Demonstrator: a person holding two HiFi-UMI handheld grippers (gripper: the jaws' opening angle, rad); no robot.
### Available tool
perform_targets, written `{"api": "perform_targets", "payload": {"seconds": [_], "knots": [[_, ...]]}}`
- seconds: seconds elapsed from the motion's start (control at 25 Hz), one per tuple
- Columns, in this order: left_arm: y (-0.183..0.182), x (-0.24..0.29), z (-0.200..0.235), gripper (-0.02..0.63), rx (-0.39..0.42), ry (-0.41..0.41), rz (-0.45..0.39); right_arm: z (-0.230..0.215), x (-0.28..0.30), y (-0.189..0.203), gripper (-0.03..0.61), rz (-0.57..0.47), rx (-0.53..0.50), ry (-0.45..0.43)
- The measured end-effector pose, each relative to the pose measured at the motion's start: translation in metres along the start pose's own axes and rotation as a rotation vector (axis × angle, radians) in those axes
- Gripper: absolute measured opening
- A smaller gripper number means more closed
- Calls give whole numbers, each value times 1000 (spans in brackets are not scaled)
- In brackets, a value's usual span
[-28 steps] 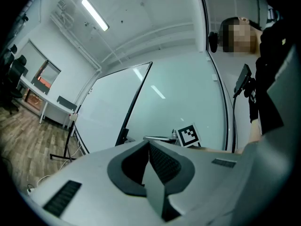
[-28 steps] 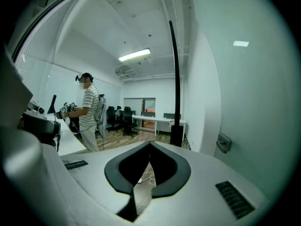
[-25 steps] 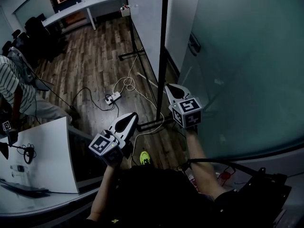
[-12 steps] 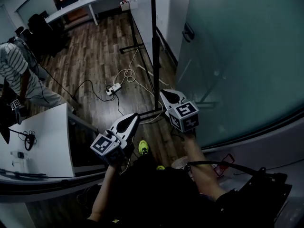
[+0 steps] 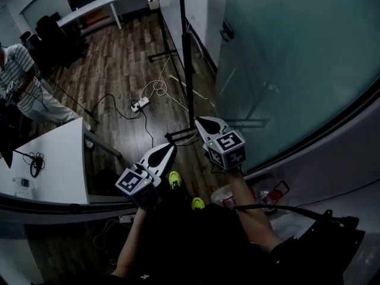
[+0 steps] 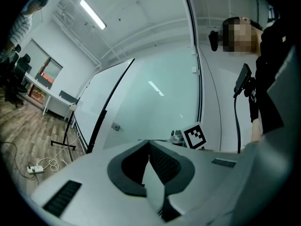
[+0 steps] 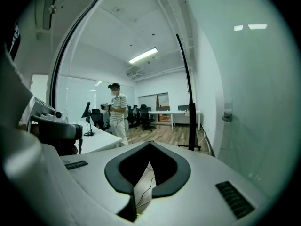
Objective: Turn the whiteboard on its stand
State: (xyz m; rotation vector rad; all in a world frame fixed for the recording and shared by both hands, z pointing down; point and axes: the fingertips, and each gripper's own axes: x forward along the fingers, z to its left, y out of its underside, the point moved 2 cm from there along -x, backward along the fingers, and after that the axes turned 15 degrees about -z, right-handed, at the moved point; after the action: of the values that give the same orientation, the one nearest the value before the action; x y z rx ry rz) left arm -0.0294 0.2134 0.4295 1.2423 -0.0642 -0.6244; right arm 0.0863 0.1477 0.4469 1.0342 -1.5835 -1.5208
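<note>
The whiteboard [image 5: 197,8] stands edge-on at the top middle of the head view, held by a black pole [image 5: 185,52] whose foot [image 5: 178,136] rests on the wooden floor. My right gripper [image 5: 200,120] is shut and empty, its tip just right of the pole's base. My left gripper [image 5: 169,145] is also shut and empty, lower and to the left, near the foot. In the left gripper view the left gripper [image 6: 149,141] points up at the tilted whiteboard [image 6: 101,98]. In the right gripper view the right gripper [image 7: 150,142] faces the pole [image 7: 189,112].
A glass wall [image 5: 285,70] runs along the right. A power strip [image 5: 138,105] and loose cables lie on the floor left of the stand. A white desk [image 5: 53,159] is at my left. A person in a striped shirt [image 5: 18,70] stands by office chairs [image 5: 50,31].
The view has shifted, so the stand's pole and foot now lie closer to my grippers. The right gripper has come down and left a little. Both grippers stay shut.
</note>
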Motion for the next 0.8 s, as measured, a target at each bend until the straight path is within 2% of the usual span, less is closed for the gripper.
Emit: {"api": "perform_targets", "payload": {"seconds": [0.24, 0.48, 0.8], "knots": [[9, 1, -18, -14, -13, 17, 20, 17, -22, 14, -8, 37, -4, -7], [7, 2, -21, -14, -13, 36, 27, 28, -28, 15, -8, 27, 22, -3], [15, 17, -16, -14, -27, 44, 42, 13, -25, 19, -8, 36, 33, -5]]}}
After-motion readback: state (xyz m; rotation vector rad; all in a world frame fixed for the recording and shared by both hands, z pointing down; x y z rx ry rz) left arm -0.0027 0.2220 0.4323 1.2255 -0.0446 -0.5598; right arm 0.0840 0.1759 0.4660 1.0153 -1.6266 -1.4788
